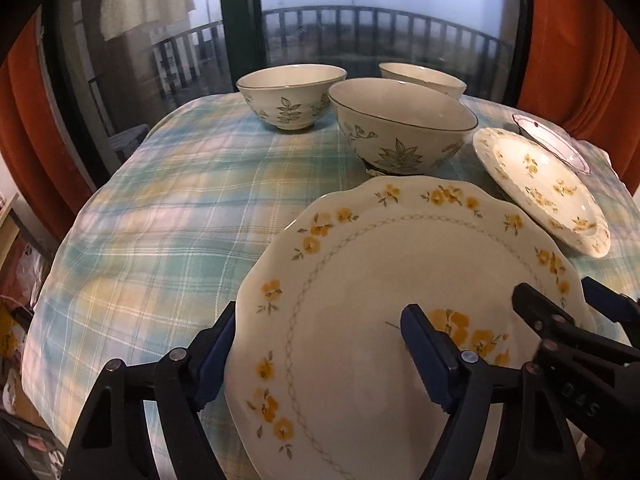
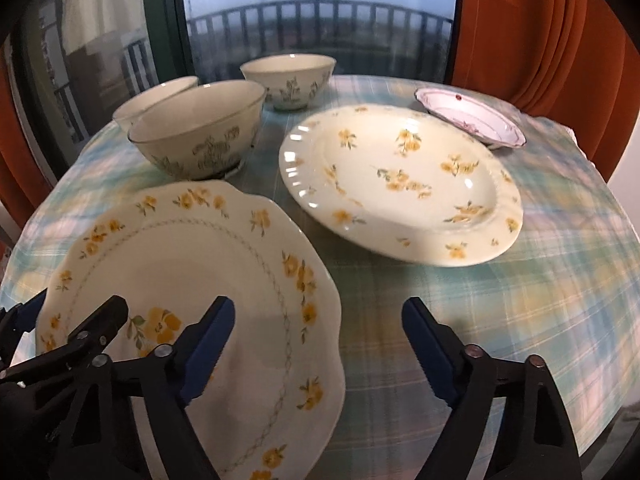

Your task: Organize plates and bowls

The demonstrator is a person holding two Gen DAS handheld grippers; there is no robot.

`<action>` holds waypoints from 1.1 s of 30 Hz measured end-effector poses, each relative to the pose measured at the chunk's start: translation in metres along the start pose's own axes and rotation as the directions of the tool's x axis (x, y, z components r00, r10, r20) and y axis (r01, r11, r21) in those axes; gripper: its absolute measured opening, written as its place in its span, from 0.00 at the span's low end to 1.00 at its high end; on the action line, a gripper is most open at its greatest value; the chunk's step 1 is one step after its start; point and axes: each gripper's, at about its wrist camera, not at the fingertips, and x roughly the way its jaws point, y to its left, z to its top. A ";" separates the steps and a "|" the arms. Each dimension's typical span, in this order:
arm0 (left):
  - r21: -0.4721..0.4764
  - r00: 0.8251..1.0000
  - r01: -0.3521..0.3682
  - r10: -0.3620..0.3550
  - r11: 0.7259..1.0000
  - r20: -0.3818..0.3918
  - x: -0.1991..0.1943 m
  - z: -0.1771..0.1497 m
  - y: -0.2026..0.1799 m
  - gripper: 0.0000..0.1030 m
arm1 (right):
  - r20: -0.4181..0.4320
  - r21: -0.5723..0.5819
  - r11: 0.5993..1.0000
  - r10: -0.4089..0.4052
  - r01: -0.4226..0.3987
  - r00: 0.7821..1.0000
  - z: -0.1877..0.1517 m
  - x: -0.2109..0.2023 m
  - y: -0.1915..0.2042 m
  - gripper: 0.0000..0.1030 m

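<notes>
On the plaid cloth, seen from the left wrist, the scalloped plate lies at 6 o'clock with three bowls behind at 12 and a deeper plate at 2. The left gripper straddles the scalloped plate's left rim, one finger outside, one over the plate; its jaws are apart and grasp nothing, probably set to pinch that edge. The right gripper's tips enter at 4.

From the right wrist, the right gripper straddles the same plate's right rim at 7 o'clock, jaws likewise released. Both sides flanked suggests a two-handed lift, likely toward the deeper plate at 1. A small pink dish sits at 2.
</notes>
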 end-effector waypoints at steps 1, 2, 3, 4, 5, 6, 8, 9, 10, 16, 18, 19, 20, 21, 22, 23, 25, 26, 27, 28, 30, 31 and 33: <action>0.008 1.000 0.002 -0.002 1.000 -0.004 0.001 0.000 0.000 0.78 | -0.009 0.001 1.000 0.002 -0.002 1.000 0.000 0.002 0.002 0.80; 0.016 1.000 0.001 -0.001 1.000 -0.009 0.001 0.000 -0.001 0.76 | -0.017 0.001 1.000 0.007 -0.007 1.000 -0.001 0.004 0.004 0.76; 0.022 1.000 0.002 -0.001 1.000 -0.015 0.002 0.000 -0.001 0.75 | -0.026 0.000 1.000 0.011 -0.011 1.000 -0.001 0.005 0.007 0.73; 0.027 1.000 0.001 -0.001 1.000 -0.020 0.003 0.001 -0.001 0.74 | -0.019 0.001 1.000 0.016 -0.016 1.000 -0.001 0.005 0.008 0.72; 0.027 1.000 0.005 -0.004 1.000 -0.020 0.004 0.002 0.001 0.73 | -0.017 -0.004 1.000 0.014 -0.014 1.000 -0.001 0.005 0.010 0.71; 0.024 1.000 0.008 -0.008 1.000 -0.021 0.004 0.003 0.001 0.73 | -0.015 -0.010 1.000 0.013 -0.013 1.000 -0.001 0.006 0.012 0.69; 0.023 1.000 0.008 -0.007 1.000 -0.023 0.004 0.003 0.003 0.72 | -0.014 -0.014 1.000 0.022 -0.022 1.000 0.000 0.006 0.015 0.63; 0.024 1.000 0.007 -0.006 1.000 -0.024 0.004 0.003 0.003 0.72 | -0.014 -0.021 0.999 0.029 -0.030 0.999 0.001 0.006 0.018 0.62; 0.027 1.000 0.007 -0.007 1.000 -0.024 0.004 0.003 0.004 0.71 | -0.013 -0.026 1.000 0.013 -0.014 1.000 0.001 0.006 0.020 0.62; 0.025 1.000 0.007 -0.006 1.000 -0.023 0.002 0.002 0.002 0.71 | -0.030 -0.041 0.999 0.012 -0.014 0.999 0.001 0.003 0.018 0.62; 0.017 1.000 0.009 -0.009 1.000 -0.017 -0.001 0.001 -0.001 0.71 | -0.027 -0.045 0.999 0.007 -0.009 1.000 0.000 0.000 0.015 0.62; 0.012 1.000 0.009 -0.009 1.000 -0.010 -0.003 0.000 -0.003 0.71 | -0.023 -0.049 0.999 0.006 -0.007 1.000 -0.001 -0.002 0.013 0.62; 0.008 1.000 0.008 -0.008 1.000 0.000 -0.006 -0.001 -0.005 0.71 | -0.016 -0.053 0.999 0.006 -0.007 1.000 -0.001 -0.005 0.011 0.62; 0.004 1.000 0.005 -0.006 1.000 0.009 -0.009 -0.002 -0.008 0.71 | -0.009 -0.058 0.998 0.007 -0.007 1.000 -0.002 -0.008 0.009 0.62; 0.000 1.000 0.004 -0.004 1.000 0.017 -0.012 -0.004 -0.012 0.71 | 0.000 -0.068 0.998 0.007 -0.007 1.000 -0.002 -0.011 0.007 0.62; -0.004 1.000 0.002 -0.002 1.000 0.026 -0.016 -0.005 -0.016 0.71 | 0.006 -0.073 0.997 0.007 -0.007 1.000 -0.002 -0.014 0.004 0.62; -0.010 0.999 0.000 0.001 1.000 0.041 -0.022 -0.006 -0.024 0.71 | 0.021 -0.079 0.997 0.013 -0.011 1.000 -0.002 -0.021 -0.004 0.62; -0.011 0.999 -0.001 0.001 1.000 0.046 -0.025 -0.007 -0.028 0.71 | 0.027 -0.079 0.997 0.014 -0.012 1.000 -0.003 -0.024 -0.008 0.62; -0.013 0.999 -0.002 0.003 1.000 0.053 -0.028 -0.008 -0.032 0.71 | 0.034 -0.077 0.997 0.016 -0.013 0.999 -0.003 -0.027 -0.012 0.62; -0.012 0.998 -0.003 0.004 1.000 0.059 -0.030 -0.008 -0.037 0.71 | 0.041 -0.076 0.997 0.020 -0.017 0.999 -0.003 -0.030 -0.018 0.62; -0.009 0.998 -0.007 0.008 1.000 0.070 -0.035 -0.009 -0.048 0.71 | 0.054 -0.070 0.997 0.027 -0.023 0.998 -0.004 -0.035 -0.027 0.62; -0.005 0.997 -0.009 0.010 1.000 0.074 -0.038 -0.009 -0.055 0.71 | 0.060 -0.068 0.997 0.028 -0.024 0.998 -0.004 -0.037 -0.033 0.62; 0.006 0.996 -0.013 0.013 1.000 0.084 -0.042 -0.009 -0.067 0.71 | 0.069 -0.059 0.998 0.034 -0.030 0.997 -0.004 -0.041 -0.046 0.62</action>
